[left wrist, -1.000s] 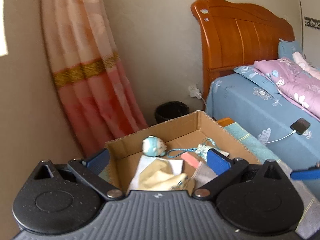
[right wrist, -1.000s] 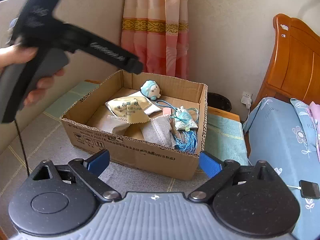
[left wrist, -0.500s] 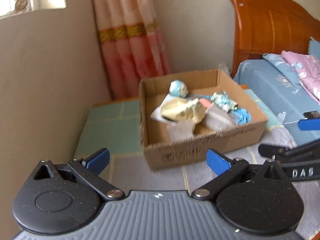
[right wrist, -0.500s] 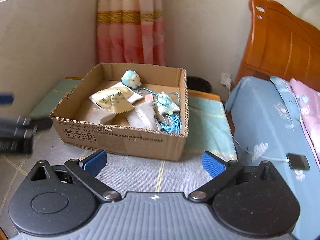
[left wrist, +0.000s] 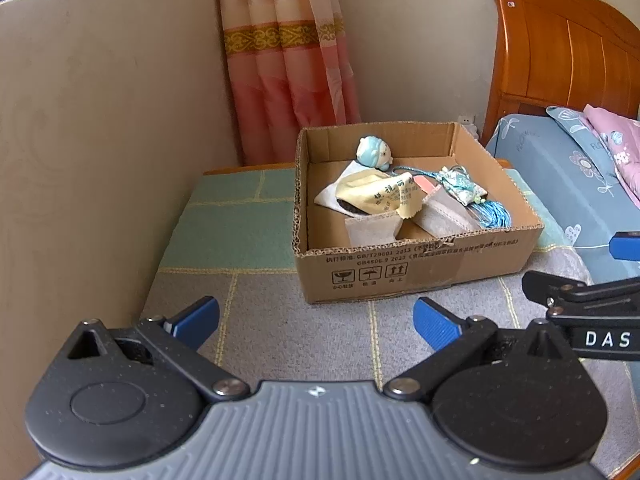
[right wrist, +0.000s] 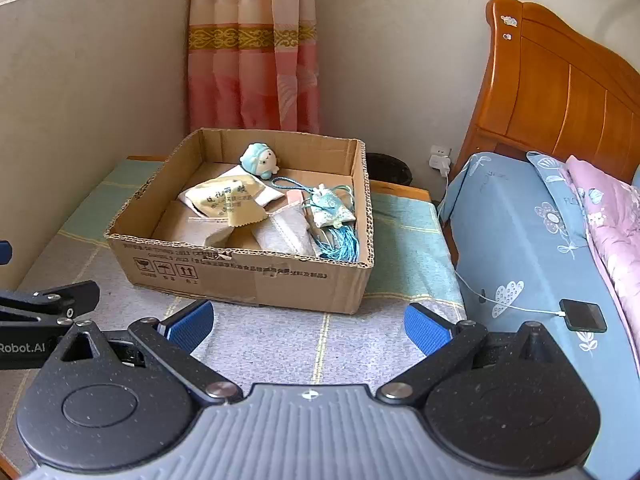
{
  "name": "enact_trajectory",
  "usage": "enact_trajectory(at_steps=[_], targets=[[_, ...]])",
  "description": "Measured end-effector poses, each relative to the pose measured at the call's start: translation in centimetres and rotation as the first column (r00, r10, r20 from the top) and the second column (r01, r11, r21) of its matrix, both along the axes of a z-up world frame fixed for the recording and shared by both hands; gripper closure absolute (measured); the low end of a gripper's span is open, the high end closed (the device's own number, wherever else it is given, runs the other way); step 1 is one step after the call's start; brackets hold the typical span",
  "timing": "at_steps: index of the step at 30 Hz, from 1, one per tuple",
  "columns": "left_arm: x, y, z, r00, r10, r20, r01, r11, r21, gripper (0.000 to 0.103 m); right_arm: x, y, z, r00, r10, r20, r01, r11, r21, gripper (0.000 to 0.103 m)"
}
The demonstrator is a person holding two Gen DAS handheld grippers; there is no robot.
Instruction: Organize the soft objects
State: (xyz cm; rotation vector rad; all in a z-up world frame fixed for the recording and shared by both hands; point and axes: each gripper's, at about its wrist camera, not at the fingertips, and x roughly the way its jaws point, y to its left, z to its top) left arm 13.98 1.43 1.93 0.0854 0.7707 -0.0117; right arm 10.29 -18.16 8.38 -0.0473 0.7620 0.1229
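Note:
A shallow cardboard box [left wrist: 416, 268] [right wrist: 248, 276] sits on a grey and green mat. Inside lie a small blue plush doll [left wrist: 373, 153] [right wrist: 260, 160], a yellow cloth [left wrist: 380, 196] [right wrist: 230, 202], grey fabric pieces [left wrist: 372, 230] [right wrist: 284, 232] and a blue tasselled sachet [left wrist: 464, 188] [right wrist: 332, 206]. My left gripper [left wrist: 316, 322] hangs open in front of the box, nothing between its fingers. My right gripper [right wrist: 308, 326] is open too, level with the box's near wall and empty. Each gripper shows at the edge of the other's view.
A bed with blue sheet [right wrist: 520, 220] and wooden headboard [right wrist: 560, 92] stands on the right, with a phone [right wrist: 582, 316] on a charging cable. A pink curtain [left wrist: 288, 80], a beige wall on the left and a dark bin [right wrist: 388, 168] behind the box bound the space.
My left gripper has pulled back from over the box and turned, so the whole box now lies ahead of it. My right gripper shifted slightly, and the left gripper dropped to its left edge.

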Motion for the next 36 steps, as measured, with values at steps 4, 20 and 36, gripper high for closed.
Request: enact_trajectory(at_steps=[4,20,36], targets=[[-0.02,-0.03,-0.01,1.000,0.002,0.001,-0.002,1.000,0.002,0.000,-0.02,0.26,0.10,1.000,0.000,0.001,0.000,1.000,-0.011,0.000],[-0.16,0.00,0.46,1.000,0.017,0.017,-0.018,1.000,0.014,0.000,-0.10,0.07,0.29,1.000,-0.007,0.007,0.007,1.000,-0.005,0.000],[-0.21,-0.30,0.37,1.000,0.009,0.014,-0.010,1.000,0.029,0.000,-0.21,-0.12,0.29,1.000,-0.008,0.006,0.008,1.000,-0.005,0.000]])
